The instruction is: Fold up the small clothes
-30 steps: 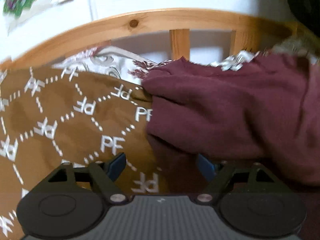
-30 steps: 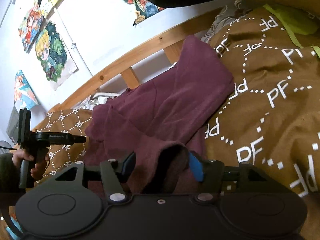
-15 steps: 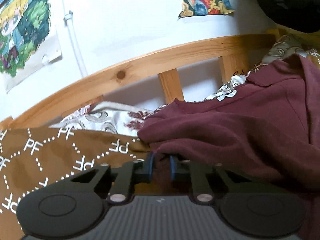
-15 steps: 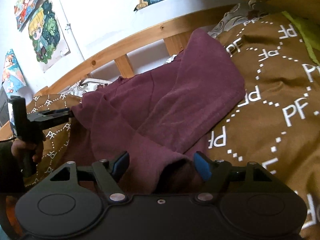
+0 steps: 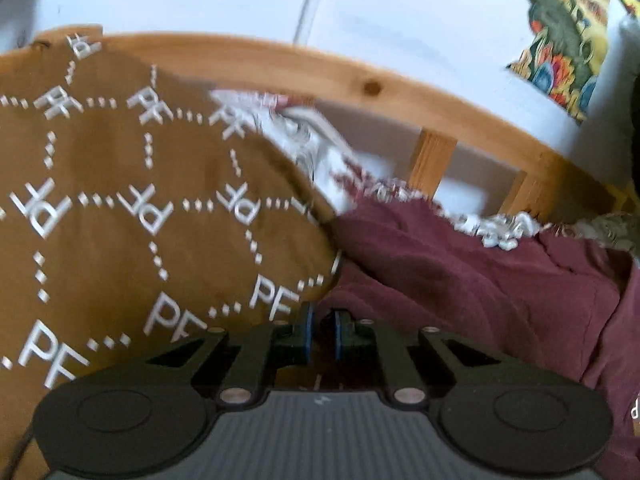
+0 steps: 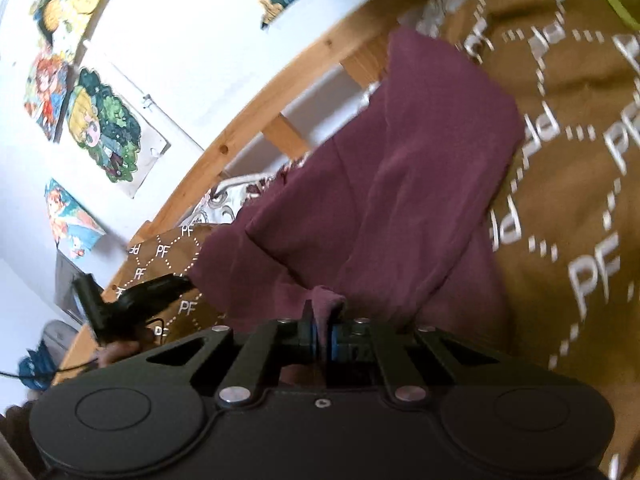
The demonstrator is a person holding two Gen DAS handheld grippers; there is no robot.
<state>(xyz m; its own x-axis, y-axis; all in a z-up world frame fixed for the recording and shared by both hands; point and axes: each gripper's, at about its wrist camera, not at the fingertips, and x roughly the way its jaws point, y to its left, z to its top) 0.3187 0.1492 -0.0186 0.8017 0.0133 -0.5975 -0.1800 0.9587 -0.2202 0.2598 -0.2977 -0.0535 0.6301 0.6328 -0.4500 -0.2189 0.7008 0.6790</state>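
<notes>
The right tool [image 6: 320,338] is pinched tight on a bunched fold of the maroon garment [image 6: 384,184], which spreads away from its tips across the brown PF-patterned blanket [image 6: 568,208]. The left tool [image 5: 321,334] is closed to a narrow gap on the garment's edge, where maroon cloth meets blanket. Beyond lie a white patterned sheet [image 5: 320,148], the bed's wooden rail [image 5: 280,64], and the wall with posters [image 6: 108,136].
</notes>
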